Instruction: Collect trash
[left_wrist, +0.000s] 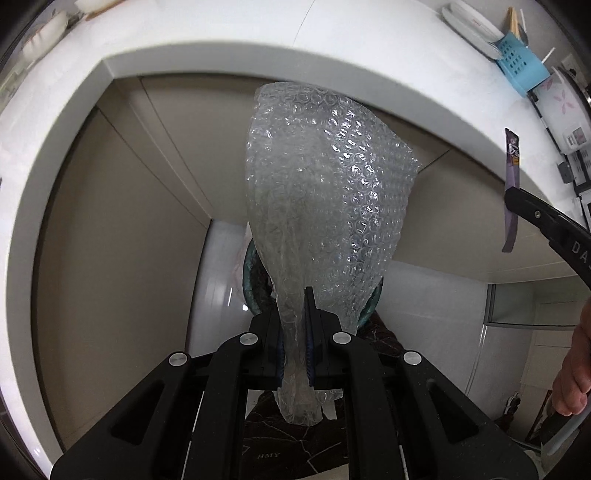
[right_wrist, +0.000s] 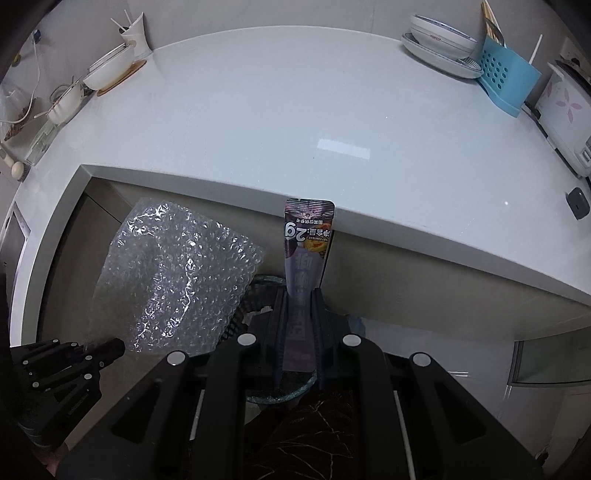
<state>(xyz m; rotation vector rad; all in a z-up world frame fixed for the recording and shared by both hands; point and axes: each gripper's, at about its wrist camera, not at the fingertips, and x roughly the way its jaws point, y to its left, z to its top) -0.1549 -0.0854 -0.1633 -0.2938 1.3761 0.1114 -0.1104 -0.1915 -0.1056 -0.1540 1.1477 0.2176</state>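
My left gripper (left_wrist: 293, 310) is shut on a sheet of clear bubble wrap (left_wrist: 325, 192), which stands up from the jaws and hides most of a round bin (left_wrist: 246, 275) on the floor below. The same bubble wrap (right_wrist: 177, 273) and the left gripper (right_wrist: 110, 349) show at the lower left of the right wrist view. My right gripper (right_wrist: 300, 295) is shut on a narrow purple snack packet (right_wrist: 307, 236), held upright over the bin's rim (right_wrist: 269, 398). In the left wrist view that packet (left_wrist: 512, 184) hangs at the right edge in the right gripper's black finger (left_wrist: 535, 214).
A white counter (right_wrist: 295, 110) runs above beige cabinet fronts (left_wrist: 110, 258). On it stand stacked bowls (right_wrist: 439, 44), a blue utensil holder (right_wrist: 506, 74), a white appliance (right_wrist: 565, 114) and dishes (right_wrist: 107, 74) at the left. Dark marbled floor (right_wrist: 314, 435) lies below. A person's hand (left_wrist: 576, 362) shows at right.
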